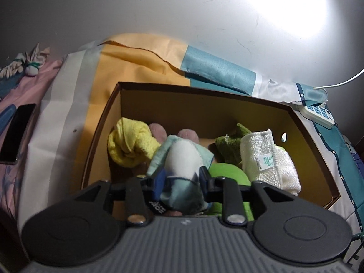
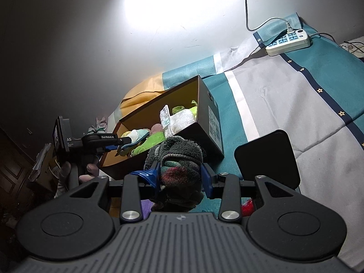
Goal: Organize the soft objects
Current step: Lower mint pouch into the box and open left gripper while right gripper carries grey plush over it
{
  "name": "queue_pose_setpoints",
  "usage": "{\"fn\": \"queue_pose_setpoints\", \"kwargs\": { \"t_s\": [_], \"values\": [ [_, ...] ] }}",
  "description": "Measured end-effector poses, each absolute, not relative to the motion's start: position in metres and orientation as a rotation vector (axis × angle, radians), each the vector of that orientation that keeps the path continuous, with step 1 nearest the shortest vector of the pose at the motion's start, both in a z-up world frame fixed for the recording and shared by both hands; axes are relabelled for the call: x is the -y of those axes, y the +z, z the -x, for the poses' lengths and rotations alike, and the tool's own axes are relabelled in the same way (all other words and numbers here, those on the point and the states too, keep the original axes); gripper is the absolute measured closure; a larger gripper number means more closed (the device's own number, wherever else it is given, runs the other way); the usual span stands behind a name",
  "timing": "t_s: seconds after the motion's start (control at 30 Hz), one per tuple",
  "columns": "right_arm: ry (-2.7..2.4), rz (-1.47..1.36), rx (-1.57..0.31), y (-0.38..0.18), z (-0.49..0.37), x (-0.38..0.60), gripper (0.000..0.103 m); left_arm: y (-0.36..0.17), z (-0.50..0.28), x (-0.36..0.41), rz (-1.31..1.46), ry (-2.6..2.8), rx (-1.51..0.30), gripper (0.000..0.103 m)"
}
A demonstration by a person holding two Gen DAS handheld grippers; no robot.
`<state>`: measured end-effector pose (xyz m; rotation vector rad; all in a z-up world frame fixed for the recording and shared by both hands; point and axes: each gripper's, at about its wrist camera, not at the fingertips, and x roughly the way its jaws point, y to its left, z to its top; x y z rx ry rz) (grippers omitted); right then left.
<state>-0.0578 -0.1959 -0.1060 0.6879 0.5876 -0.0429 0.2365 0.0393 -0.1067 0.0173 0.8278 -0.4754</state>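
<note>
An open cardboard box point(image 1: 182, 109) stands on the bed; in the right wrist view the box point(image 2: 211, 122) sits ahead and to the left. It holds a yellow cloth point(image 1: 129, 145), a dark green towel point(image 1: 227, 145), a white cloth point(image 1: 264, 157) and a bright green item point(image 1: 225, 170). My left gripper point(image 1: 182, 175) is over the box's near end, and its blue pads touch both sides of a pale teal and white cloth bundle point(image 1: 182, 152). My right gripper point(image 2: 182, 175) is shut on a dark grey fuzzy bundle point(image 2: 177, 154) with red and green patches, just short of the box's near corner.
A black phone point(image 1: 18, 132) lies on the sheet left of the box. Tied cloth bundles point(image 1: 27, 63) lie at the far left. A power strip point(image 2: 289, 42) with a cable sits by the wall. A black slab point(image 2: 268, 157) lies right of the box. A hand point(image 2: 88, 168) holds the left gripper point(image 2: 124, 143).
</note>
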Motion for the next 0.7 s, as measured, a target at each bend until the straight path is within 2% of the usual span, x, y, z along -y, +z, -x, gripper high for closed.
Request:
{"fn": "queue_pose_setpoints", "kwargs": {
  "t_s": [0.03,0.3,0.7],
  "values": [
    [-0.044,-0.686,-0.588,-0.106,0.057,0.196,0.082,-0.106,-0.236,-0.04,-0.022,-0.479,-0.829,0.057],
    [-0.02,-0.637,-0.588,-0.097,0.032,0.192,0.082,-0.087,-0.218,-0.053,-0.019,-0.437,-0.813,0.052],
    [0.011,-0.474,-0.551,-0.054,-0.084,0.185,0.082,-0.068,-0.19,-0.071,-0.093,-0.29,-0.825,0.051]
  ]
}}
